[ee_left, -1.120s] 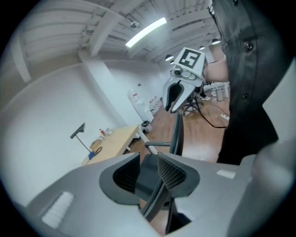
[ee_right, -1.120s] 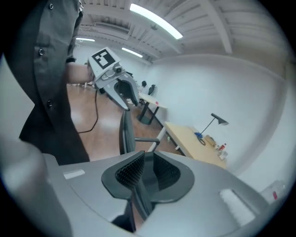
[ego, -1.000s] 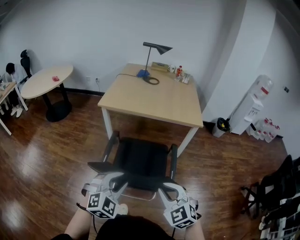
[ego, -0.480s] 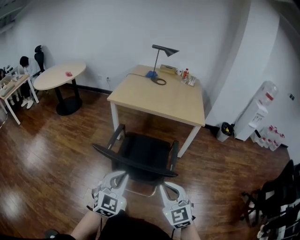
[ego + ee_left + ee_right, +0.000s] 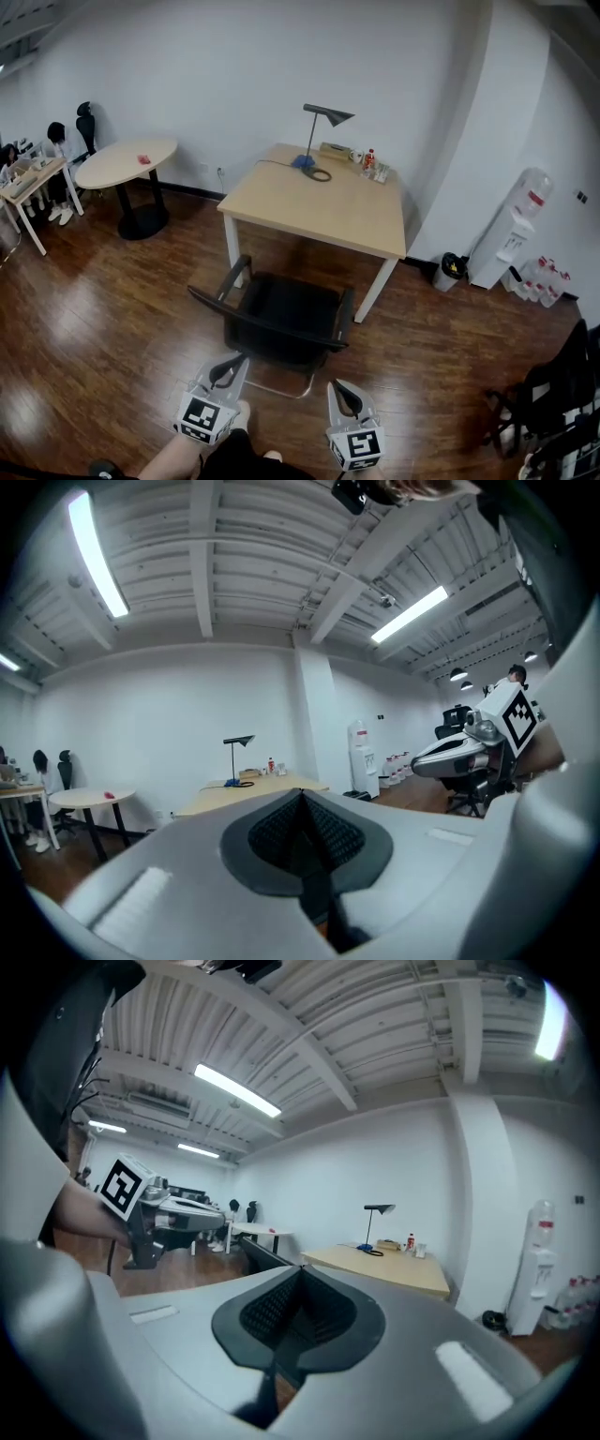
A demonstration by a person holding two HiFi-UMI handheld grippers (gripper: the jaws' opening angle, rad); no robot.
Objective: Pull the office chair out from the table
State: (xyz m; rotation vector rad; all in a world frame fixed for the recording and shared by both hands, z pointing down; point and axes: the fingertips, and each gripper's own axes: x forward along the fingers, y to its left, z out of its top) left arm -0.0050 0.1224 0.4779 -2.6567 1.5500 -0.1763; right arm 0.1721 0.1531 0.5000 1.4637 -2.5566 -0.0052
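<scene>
The black office chair (image 5: 286, 319) stands on the wood floor a short way in front of the light wooden table (image 5: 319, 202), its backrest toward me. My left gripper (image 5: 226, 368) hangs just short of the backrest's left end, apart from it. My right gripper (image 5: 340, 391) is lower right of the chair, also clear of it. Both sets of jaws have just been closing and now meet with nothing between them, as the left gripper view (image 5: 302, 810) and the right gripper view (image 5: 298, 1286) show. The chair's top edge (image 5: 265, 1254) shows past the right jaws.
A desk lamp (image 5: 324, 114) and small bottles (image 5: 368, 161) sit at the table's far edge. A round table (image 5: 127, 161) stands at left, with a seated person (image 5: 54, 141) beyond. A water dispenser (image 5: 513, 230), a bin (image 5: 452, 269) and dark chairs (image 5: 553, 398) line the right side.
The chair has come further out from under the table. Both grippers have drawn back off the backrest toward me, and their jaws have gone from apart to together.
</scene>
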